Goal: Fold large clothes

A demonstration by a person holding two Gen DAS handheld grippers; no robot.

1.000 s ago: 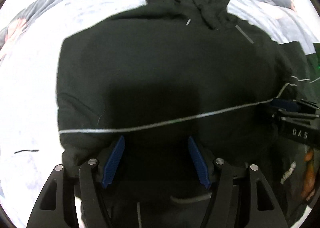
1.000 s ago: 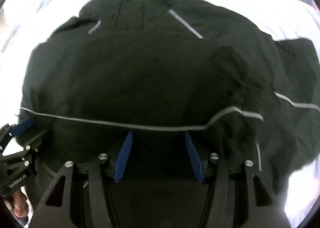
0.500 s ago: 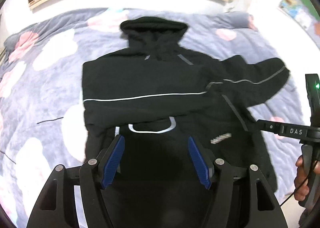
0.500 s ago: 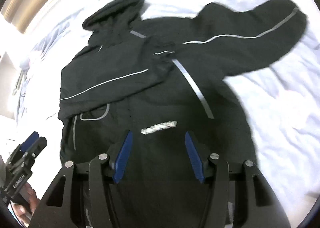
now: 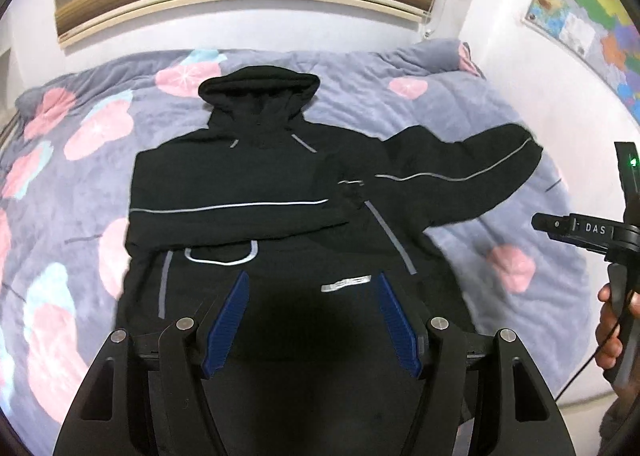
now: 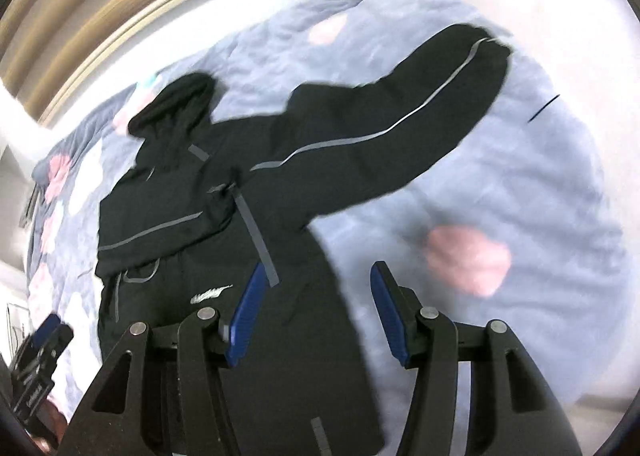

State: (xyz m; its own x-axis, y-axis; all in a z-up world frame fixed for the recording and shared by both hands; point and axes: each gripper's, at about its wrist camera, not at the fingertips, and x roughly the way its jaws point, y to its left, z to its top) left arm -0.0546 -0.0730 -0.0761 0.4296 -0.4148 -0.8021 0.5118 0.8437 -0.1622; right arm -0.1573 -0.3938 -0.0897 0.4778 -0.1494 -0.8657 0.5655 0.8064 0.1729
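1. Bed cover, grey-blue with pink and pale blotches, fills most of both views. Near edge is cut off by the gripper bodies; right wrist view is motion-blurred, pattern smeared.
2. Black hoodie lies flat on the cover, hood toward the far wall. Bottom hem is hidden behind the left gripper's frame.
3. Folded sleeve lies across the chest, its grey stripe running sideways. Its cuff end merges into the dark body, edge hard to trace.
4. Other sleeve sticks out sideways over the cover, unfolded, cuff near the cover's edge.
5. Left gripper: blue pads apart, nothing between them, held above the lower part of the hoodie. Contact with the fabric not visible.
6. Right gripper: pads apart, holding nothing, over the hoodie's side edge and the cover. In the left wrist view only its side shows at the frame edge, with part of the hand on it.
7. Small pale logo on the front, text unreadable.
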